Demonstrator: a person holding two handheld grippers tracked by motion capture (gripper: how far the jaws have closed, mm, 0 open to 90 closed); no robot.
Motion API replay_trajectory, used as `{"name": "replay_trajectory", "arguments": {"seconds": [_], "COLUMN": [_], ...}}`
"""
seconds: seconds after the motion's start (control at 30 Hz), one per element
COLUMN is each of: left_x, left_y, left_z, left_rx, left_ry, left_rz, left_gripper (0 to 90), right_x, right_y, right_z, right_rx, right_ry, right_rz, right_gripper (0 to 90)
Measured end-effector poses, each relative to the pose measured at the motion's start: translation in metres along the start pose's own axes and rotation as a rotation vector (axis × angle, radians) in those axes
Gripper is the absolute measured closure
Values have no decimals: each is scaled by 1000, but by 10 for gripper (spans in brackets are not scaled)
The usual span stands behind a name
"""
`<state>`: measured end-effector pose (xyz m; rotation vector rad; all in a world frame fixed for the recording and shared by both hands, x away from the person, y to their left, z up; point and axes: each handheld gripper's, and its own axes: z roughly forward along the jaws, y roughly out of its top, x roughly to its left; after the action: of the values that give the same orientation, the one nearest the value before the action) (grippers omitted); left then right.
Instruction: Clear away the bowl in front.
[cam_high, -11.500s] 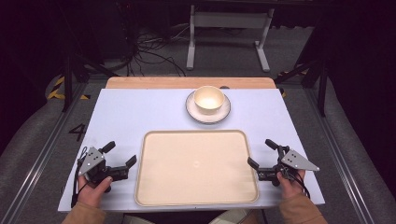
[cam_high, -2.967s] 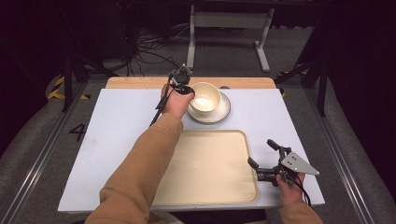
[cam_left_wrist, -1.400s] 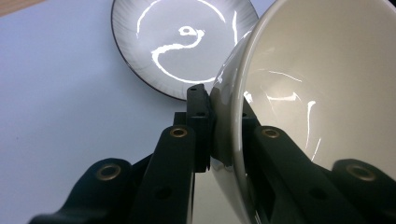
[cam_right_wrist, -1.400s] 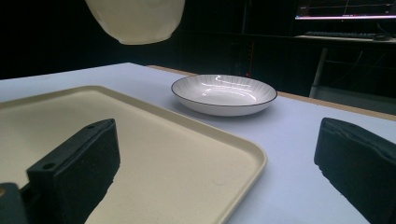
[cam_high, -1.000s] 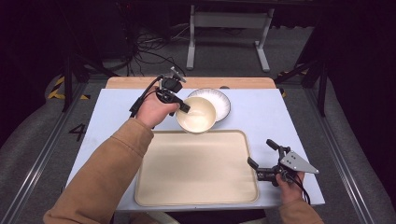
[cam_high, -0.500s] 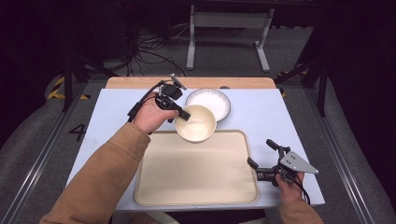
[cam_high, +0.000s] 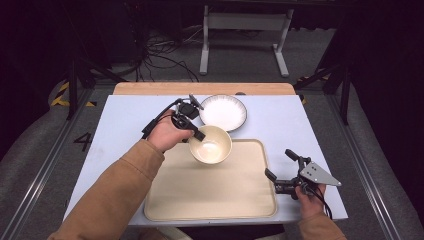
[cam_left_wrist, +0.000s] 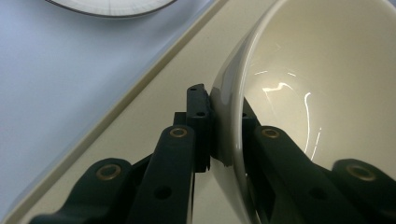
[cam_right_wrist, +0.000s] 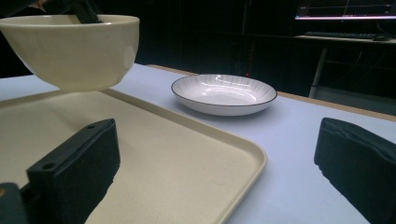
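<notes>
Dark room beyond a pale blue surface (cam_high: 310, 125) edged at the far side by a wooden strip (cam_high: 200, 88). Grey floor (cam_high: 240, 55) behind, strewn with black cables (cam_high: 160, 55), under a white metal stand (cam_high: 243, 35). Yellow-black hazard tape (cam_high: 62, 95) at left; lit monitor (cam_right_wrist: 345, 9) far off.

A cream bowl (cam_high: 210, 144), a beige tray (cam_high: 215, 192), and a white, dark-rimmed, fine-lined plate (cam_high: 223, 112).
</notes>
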<state>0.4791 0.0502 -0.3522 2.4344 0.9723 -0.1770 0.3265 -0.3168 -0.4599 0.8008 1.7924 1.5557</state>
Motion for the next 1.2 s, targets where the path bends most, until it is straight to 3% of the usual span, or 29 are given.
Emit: {"name": "replay_trajectory", "arguments": {"seconds": [0.3, 0.53, 0.83, 1.2], "left_x": [-3, -7, -5, -5], "left_y": [-5, -9, -14, -21], "left_z": [14, 25, 37, 47], "left_rx": [28, 66, 92, 115], "left_ry": [-11, 8, 7, 11], "left_rz": [11, 28, 18, 36], "left_gripper": [837, 836, 836, 836], "right_x": [0, 0, 0, 0], "right_y": [0, 0, 0, 0], "right_z": [0, 0, 0, 1], "right_rx": [1, 1, 0, 3], "right_ry": [1, 2, 2, 3], "right_rz": [-2, -4, -3, -6], "right_gripper": [7, 6, 6, 6]}}
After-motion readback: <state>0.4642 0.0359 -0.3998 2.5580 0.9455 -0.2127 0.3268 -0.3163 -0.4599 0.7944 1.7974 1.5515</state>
